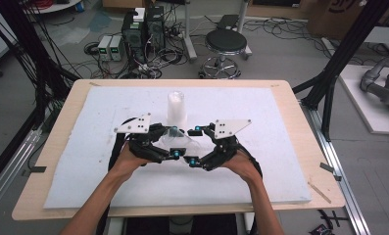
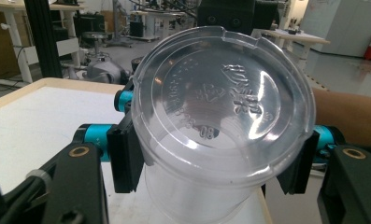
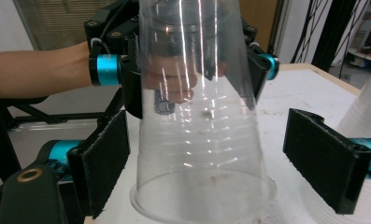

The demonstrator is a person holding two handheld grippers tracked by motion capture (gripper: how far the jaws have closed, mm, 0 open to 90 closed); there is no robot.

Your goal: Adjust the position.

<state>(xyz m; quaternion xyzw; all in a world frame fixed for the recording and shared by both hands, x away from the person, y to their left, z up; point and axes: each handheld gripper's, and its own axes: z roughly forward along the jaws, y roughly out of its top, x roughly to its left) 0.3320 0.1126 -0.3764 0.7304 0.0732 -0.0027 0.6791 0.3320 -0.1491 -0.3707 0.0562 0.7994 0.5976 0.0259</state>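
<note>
Clear plastic cup held above white mat, between two hand-held grippers, near table centre. Left gripper clenched on cup near its base: black pads press both sides, cup bottom facing that camera. Right gripper released: jaws spread wide, either side of cup's rim end, pads clear of plastic. Cup's wide mouth points toward right gripper. Stack of white cups stands upright on mat just behind grippers.

Cup between grippers, before stack
</note>
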